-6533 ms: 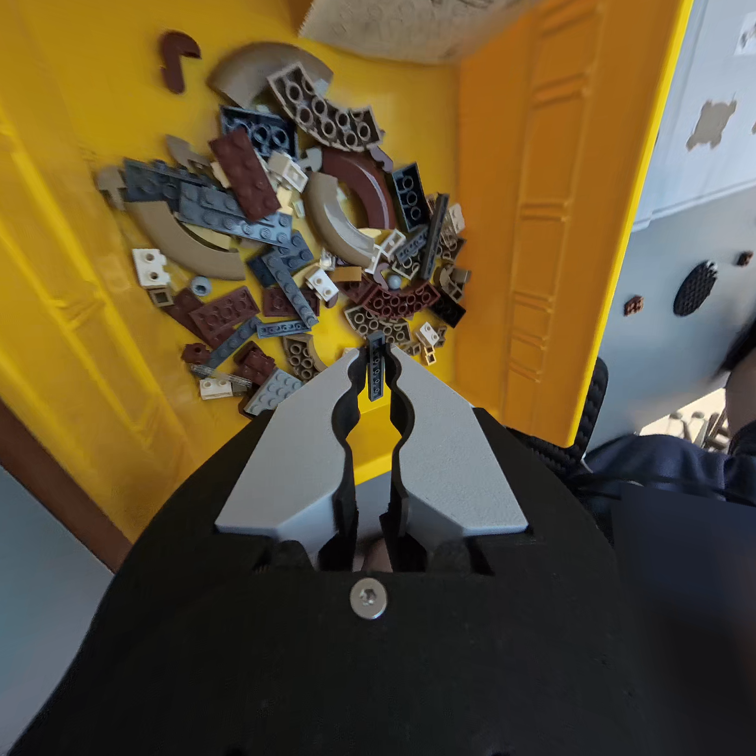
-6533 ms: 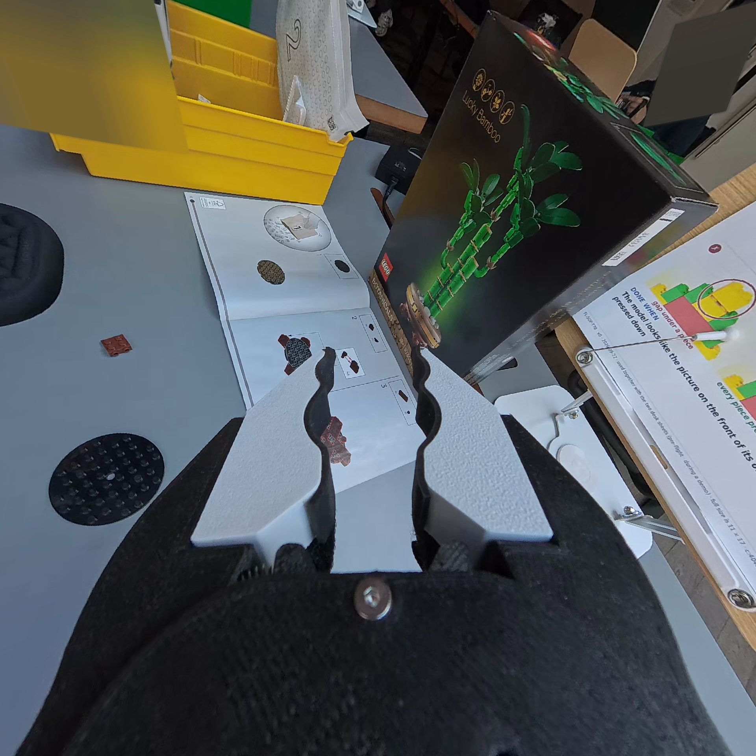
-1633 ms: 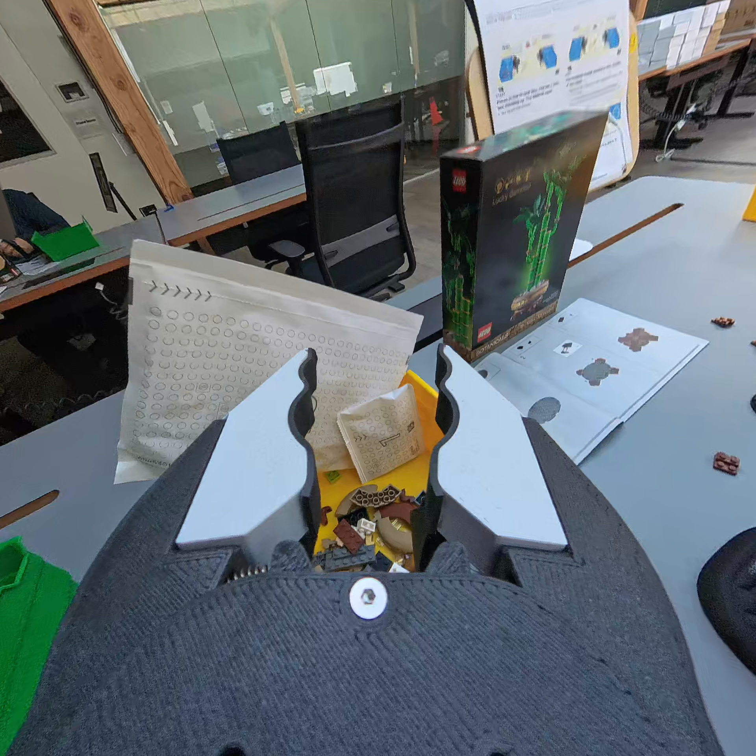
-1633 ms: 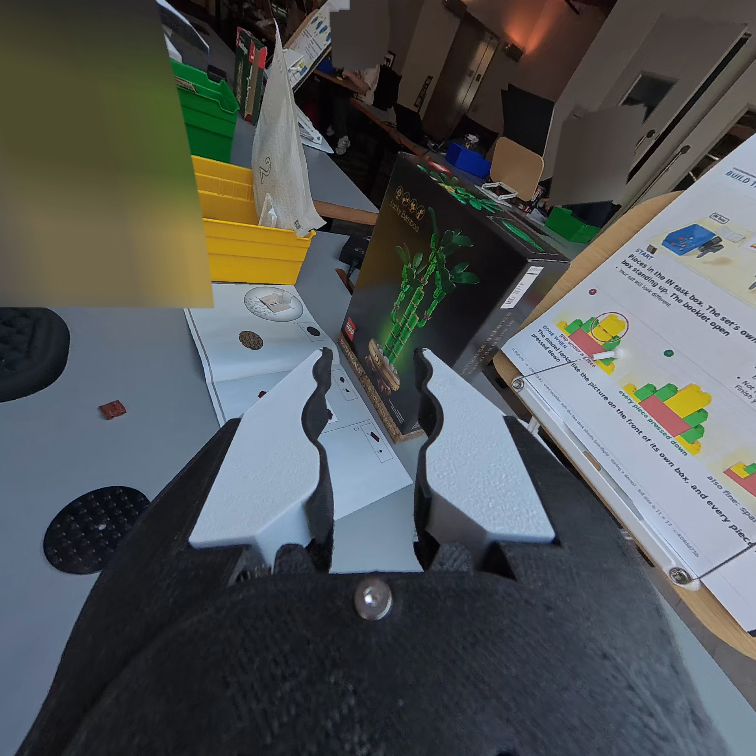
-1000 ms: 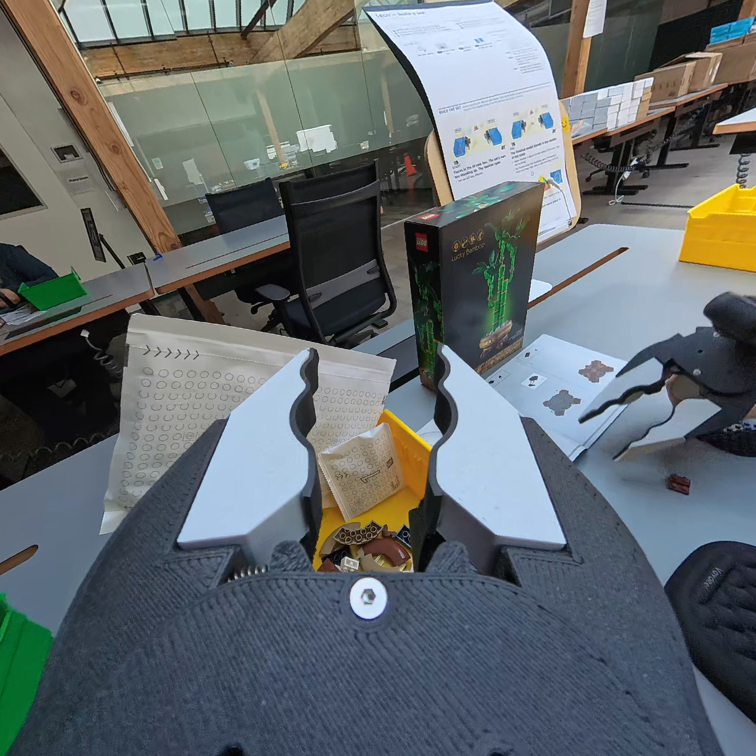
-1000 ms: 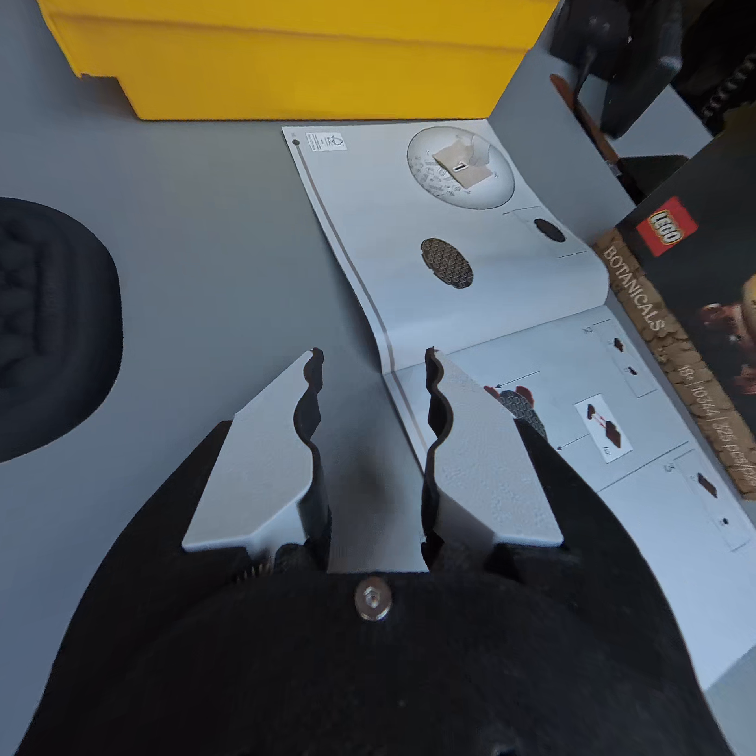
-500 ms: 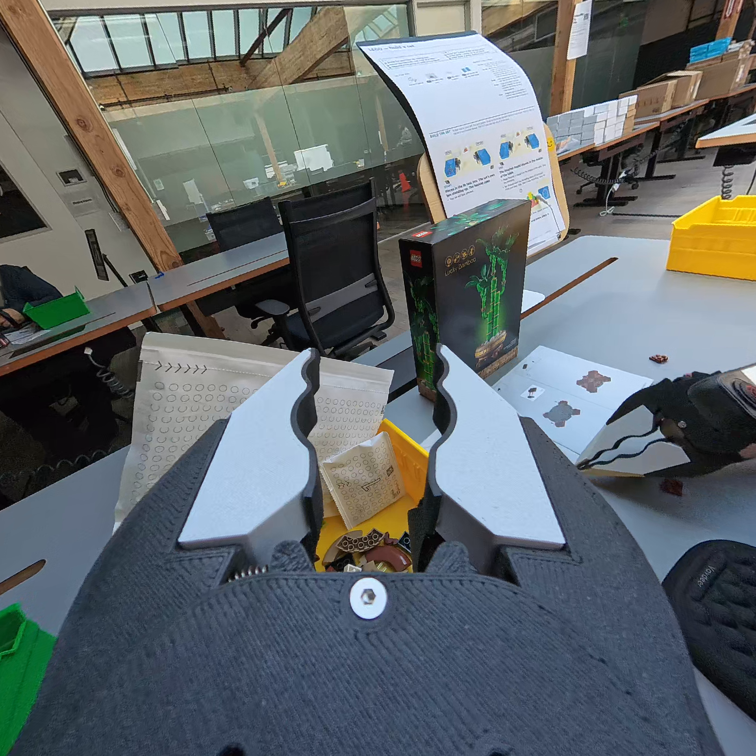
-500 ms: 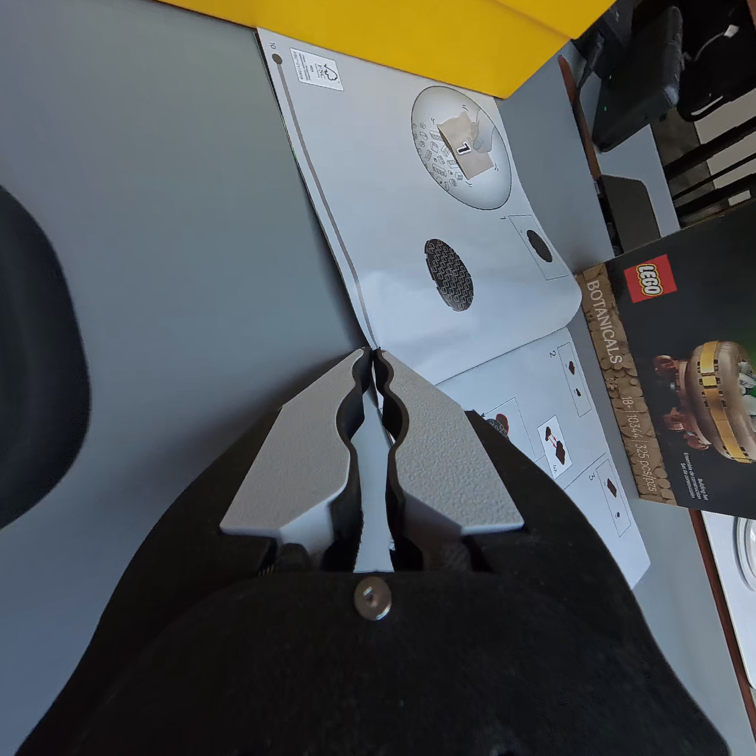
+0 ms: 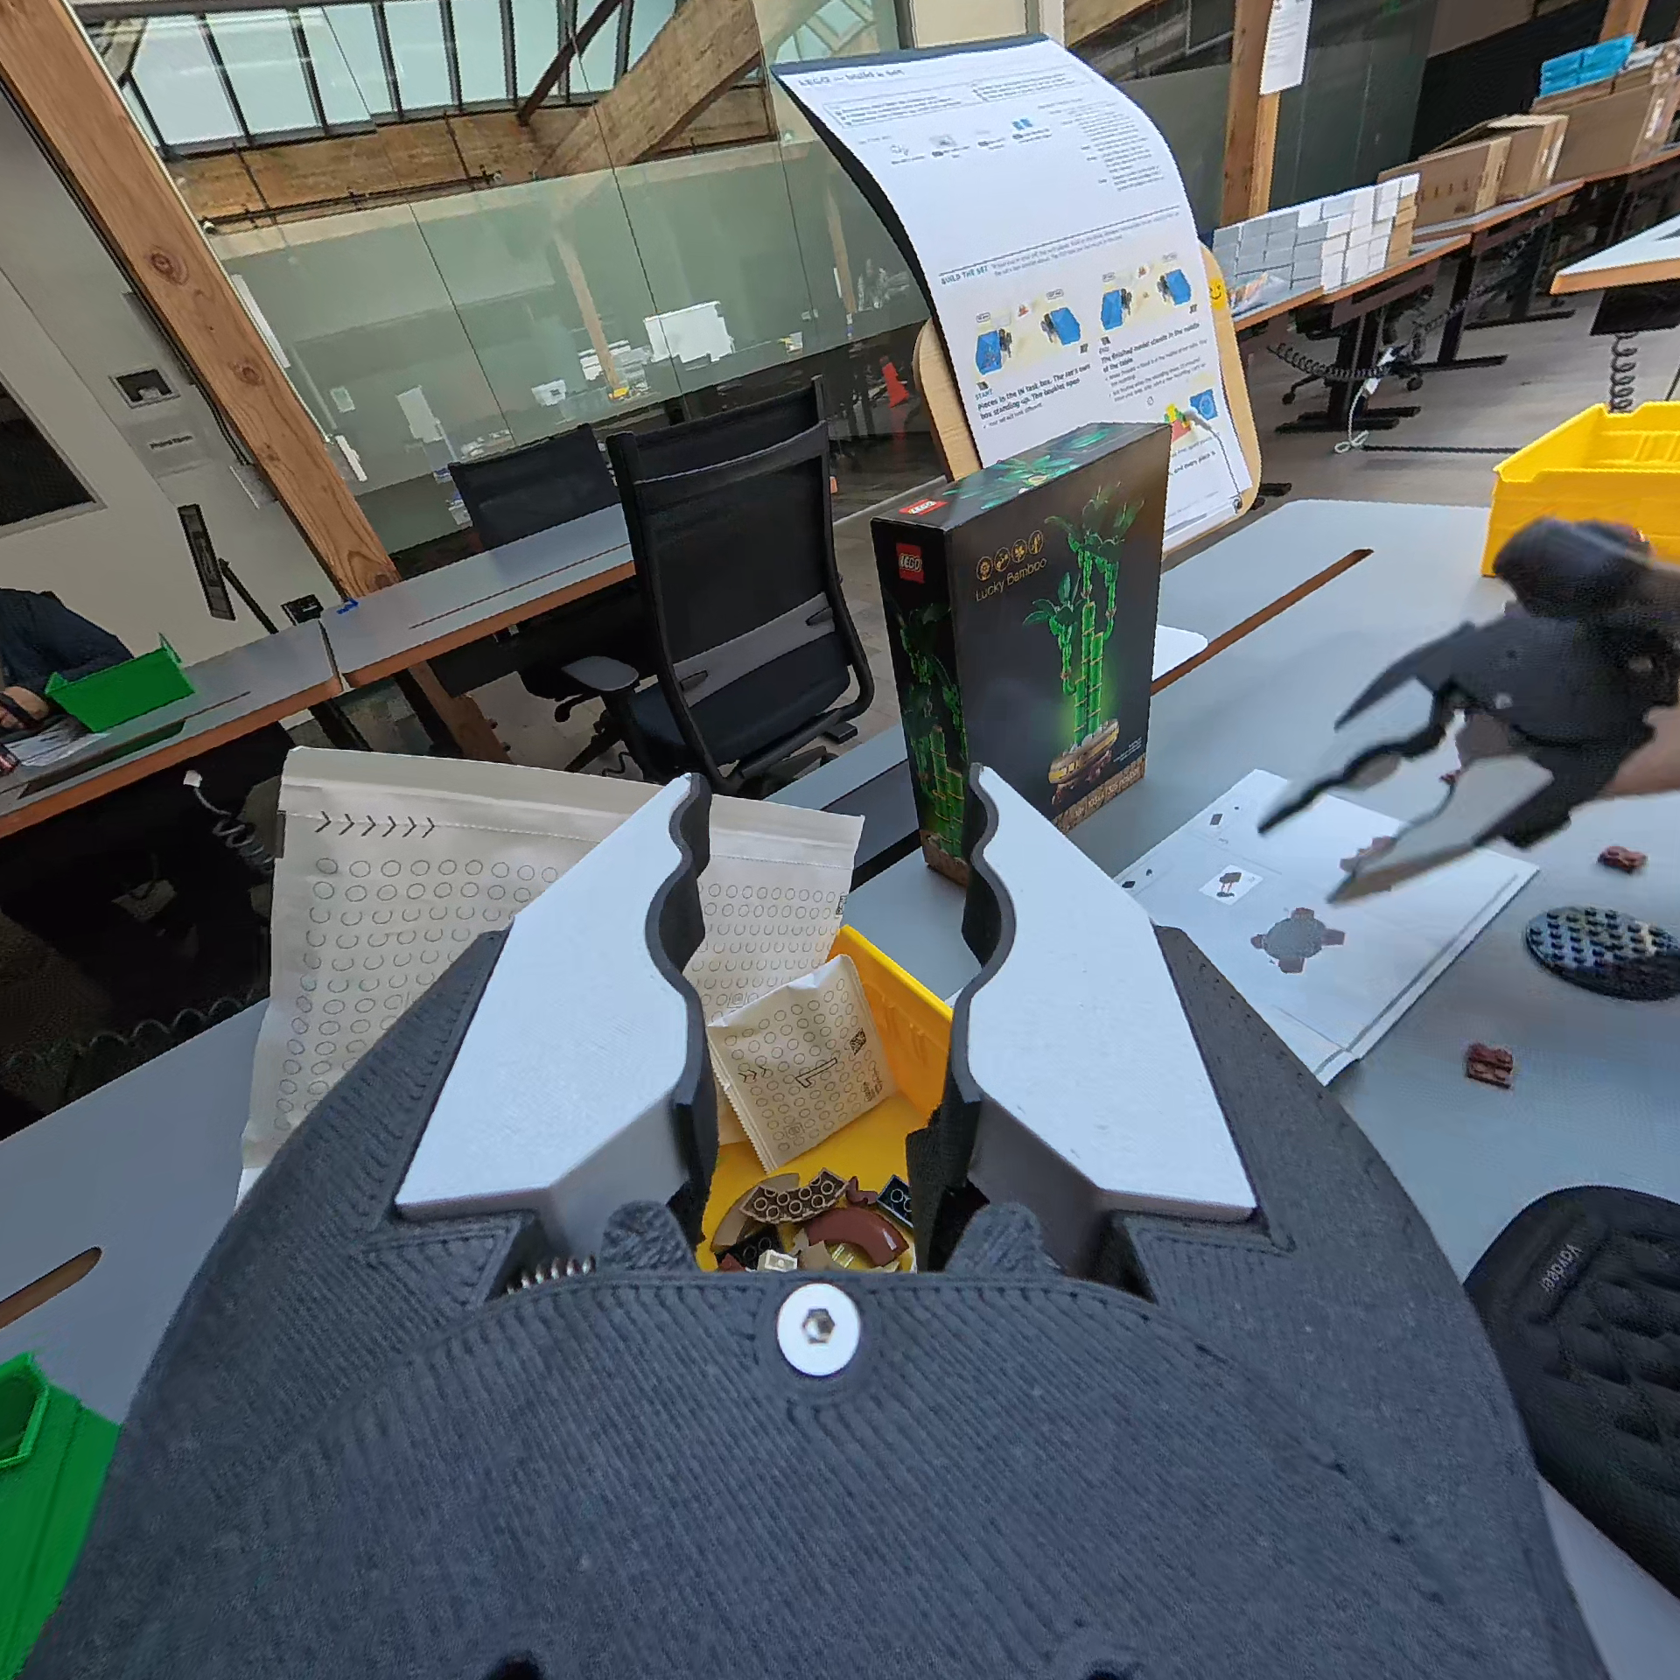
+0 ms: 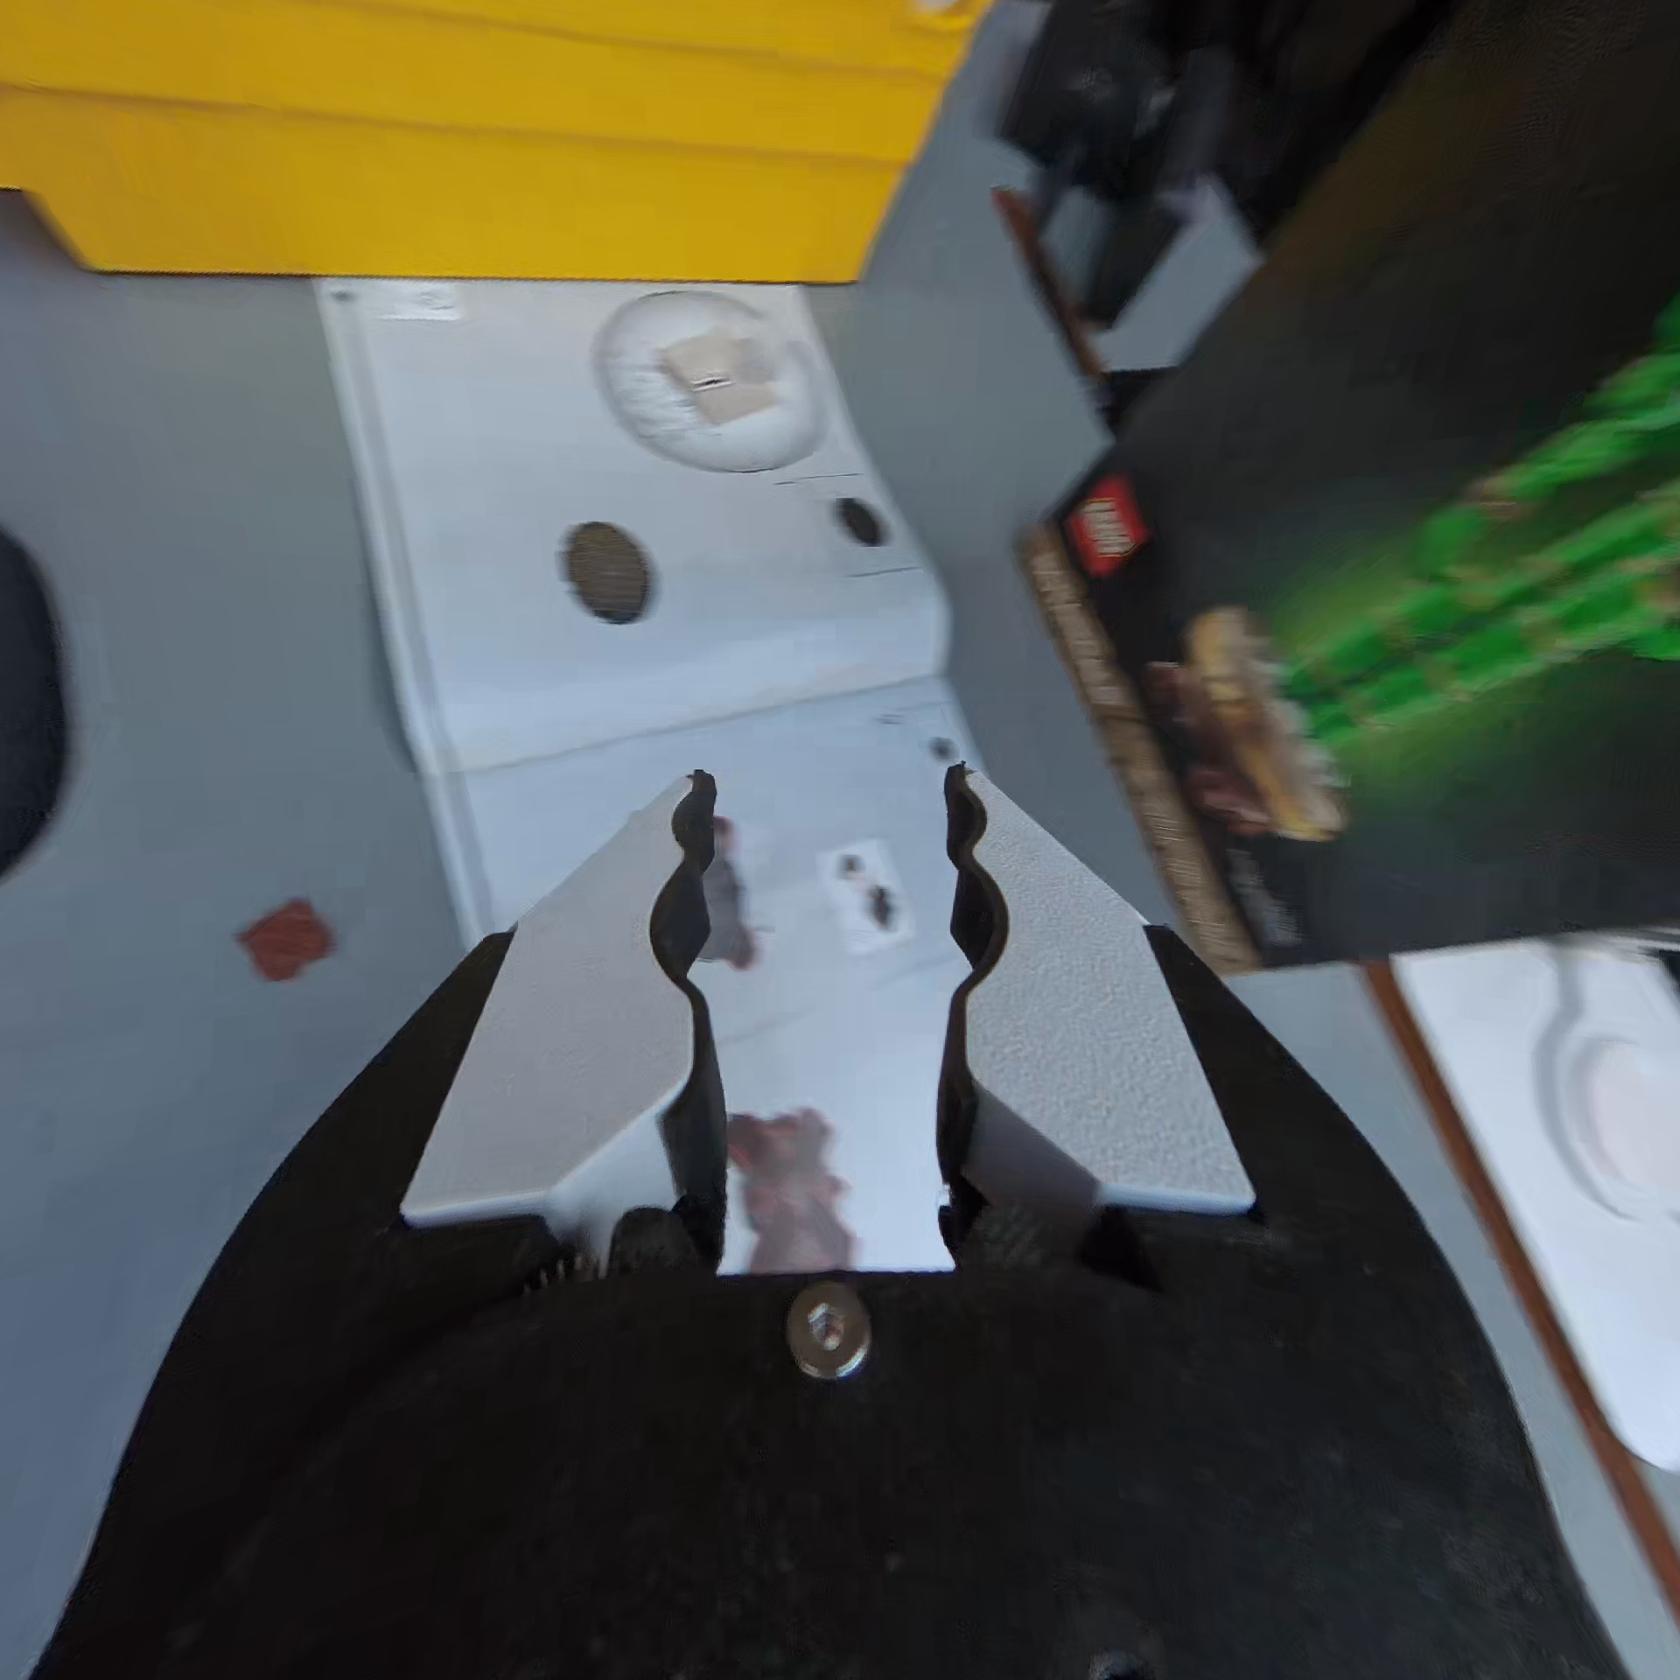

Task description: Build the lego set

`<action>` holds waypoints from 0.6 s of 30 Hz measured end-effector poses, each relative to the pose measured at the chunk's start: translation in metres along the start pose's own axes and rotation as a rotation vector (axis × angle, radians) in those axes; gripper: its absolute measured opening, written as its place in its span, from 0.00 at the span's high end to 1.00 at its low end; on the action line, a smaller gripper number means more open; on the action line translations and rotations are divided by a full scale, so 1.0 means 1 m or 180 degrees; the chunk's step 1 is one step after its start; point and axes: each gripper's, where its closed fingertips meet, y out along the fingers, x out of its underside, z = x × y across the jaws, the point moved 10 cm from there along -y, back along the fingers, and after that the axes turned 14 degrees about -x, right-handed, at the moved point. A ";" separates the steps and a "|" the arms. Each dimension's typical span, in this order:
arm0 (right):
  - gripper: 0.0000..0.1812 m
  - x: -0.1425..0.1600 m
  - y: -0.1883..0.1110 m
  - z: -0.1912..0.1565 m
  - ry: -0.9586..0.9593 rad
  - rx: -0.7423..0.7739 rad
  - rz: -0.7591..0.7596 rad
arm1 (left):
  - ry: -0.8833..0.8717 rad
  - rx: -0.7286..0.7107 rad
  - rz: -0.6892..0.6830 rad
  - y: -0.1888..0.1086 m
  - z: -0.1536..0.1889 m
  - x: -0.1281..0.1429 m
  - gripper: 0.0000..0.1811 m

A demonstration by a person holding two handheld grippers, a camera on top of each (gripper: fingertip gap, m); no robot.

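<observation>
My left gripper (image 9: 838, 789) is open and empty, held above a yellow bin (image 9: 895, 991) with several brown, tan and dark Lego pieces (image 9: 814, 1223). My right gripper (image 10: 827, 780) is open and empty over the open instruction booklet (image 10: 636, 436); it also shows blurred in the left wrist view (image 9: 1300, 864). A small reddish-brown plate (image 10: 286, 936) lies on the grey table left of the booklet. A black round studded plate (image 9: 1600, 950) and another small reddish-brown piece (image 9: 1491, 1064) lie by the booklet (image 9: 1382, 991). A blurred reddish-brown shape (image 10: 786, 1173) shows between my right fingers; print or piece, I cannot tell.
The set's black box (image 9: 1027, 636) stands behind the booklet, also seen in the right wrist view (image 10: 1364, 591). Two white paper bags (image 9: 436, 918) lean in the bin. Black pads (image 9: 1591, 1318), a green bin (image 9: 36, 1473), a far yellow bin (image 9: 1591, 491) and a white tray (image 10: 1591, 1136) are around. About 35 cm separates my left fingertips from my right.
My right gripper was shut low beside the booklet half a second ago; now it is open and over the booklet's lower page. My left gripper has stayed open and hardly moved.
</observation>
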 end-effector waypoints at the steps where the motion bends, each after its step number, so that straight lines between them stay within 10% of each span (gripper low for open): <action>1: 0.67 0.002 -0.025 0.027 -0.0081 0.0237 0.0148 | 0.0000 -0.0002 0.0006 0.000 0.000 0.000 0.70; 7: 0.46 -0.068 -0.127 0.093 -0.1349 0.0692 0.0426 | 0.0015 -0.0029 0.0031 -0.001 0.001 -0.002 0.70; 13: 0.38 -0.154 -0.092 0.150 -0.1424 0.0055 -0.0800 | 0.0026 0.0031 0.0010 0.002 0.005 0.000 0.70; 18: 0.31 -0.167 -0.041 0.187 -0.0959 -0.0296 -0.1758 | 0.0071 0.0067 -0.0039 0.006 0.008 0.002 0.70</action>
